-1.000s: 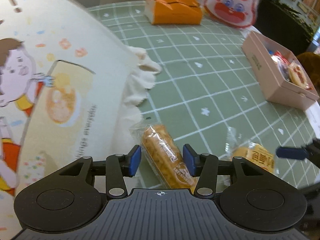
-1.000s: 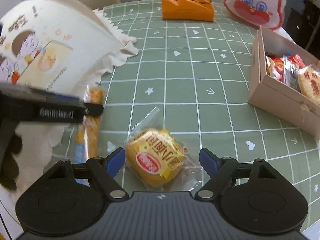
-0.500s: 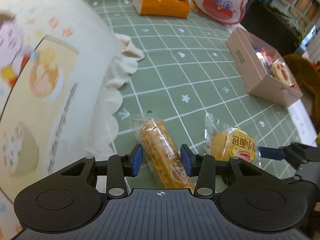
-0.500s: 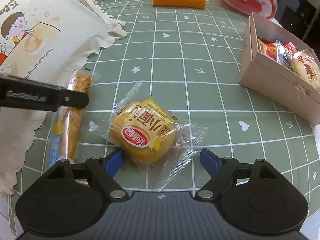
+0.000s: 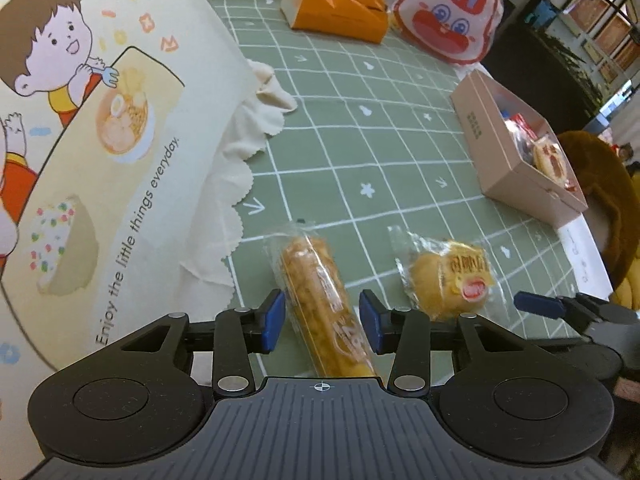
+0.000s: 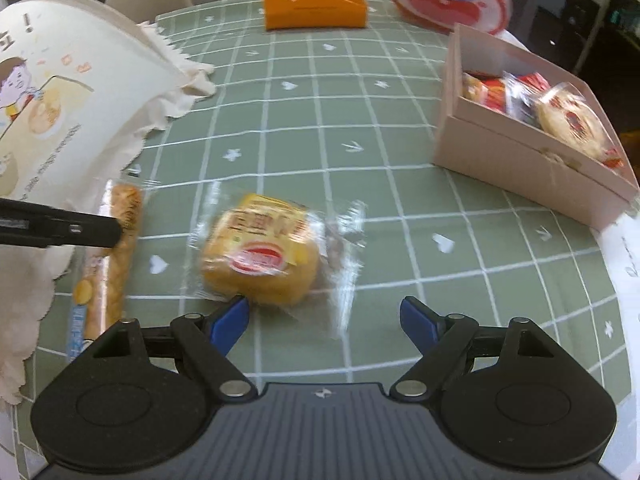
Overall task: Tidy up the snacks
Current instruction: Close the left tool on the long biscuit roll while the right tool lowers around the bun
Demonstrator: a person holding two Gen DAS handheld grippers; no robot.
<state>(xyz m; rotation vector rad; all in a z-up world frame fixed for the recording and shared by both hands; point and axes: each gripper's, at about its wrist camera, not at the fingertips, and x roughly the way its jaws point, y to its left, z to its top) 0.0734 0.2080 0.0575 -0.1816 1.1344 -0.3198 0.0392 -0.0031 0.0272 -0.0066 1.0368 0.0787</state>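
**Two light, crinkly packets, both still loose on the counter**

Left gripper: its jaws, just narrowed, straddle the long snack stick without clamping; take it mid-length, gently, since it likely snaps. Beside the stick lies the round cake packet, soft and slippery-wrapped, ahead of the right gripper, whose jaws are spread wide.

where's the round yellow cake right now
The cake lies on the green tablecloth just ahead of the open right gripper, with the long snack stick to its left and the pink box farther right.
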